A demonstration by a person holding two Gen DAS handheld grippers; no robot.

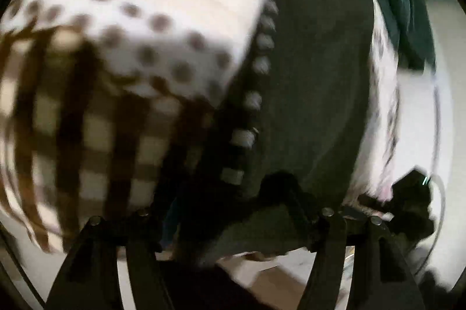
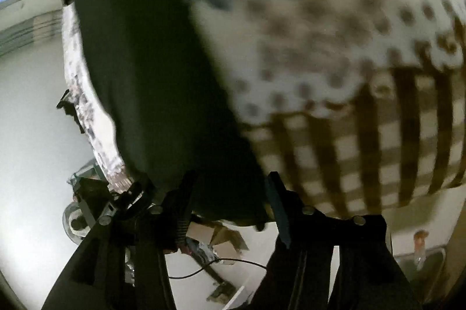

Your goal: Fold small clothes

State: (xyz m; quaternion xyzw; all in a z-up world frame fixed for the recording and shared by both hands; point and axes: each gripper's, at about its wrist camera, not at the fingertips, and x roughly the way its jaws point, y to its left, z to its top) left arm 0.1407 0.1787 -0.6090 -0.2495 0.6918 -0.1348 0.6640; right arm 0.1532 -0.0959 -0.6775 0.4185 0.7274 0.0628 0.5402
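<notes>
A dark green garment (image 1: 314, 77) with a white-checked trim hangs stretched between my two grippers, held up off the table. My left gripper (image 1: 241, 211) is shut on its lower edge. In the right wrist view the same garment (image 2: 151, 77) fills the middle, and my right gripper (image 2: 230, 199) is shut on its edge. Both views are blurred by motion. The right gripper also shows in the left wrist view (image 1: 407, 202) at the lower right, and the left gripper in the right wrist view (image 2: 116, 199) at the lower left.
A white cloth with brown dots (image 1: 163, 19) over a brown checked tablecloth (image 1: 96, 135) covers the table behind the garment. A floral-patterned cloth (image 2: 84, 94) hangs beside the garment. Cardboard boxes (image 2: 221, 240) and a cable lie on the floor below.
</notes>
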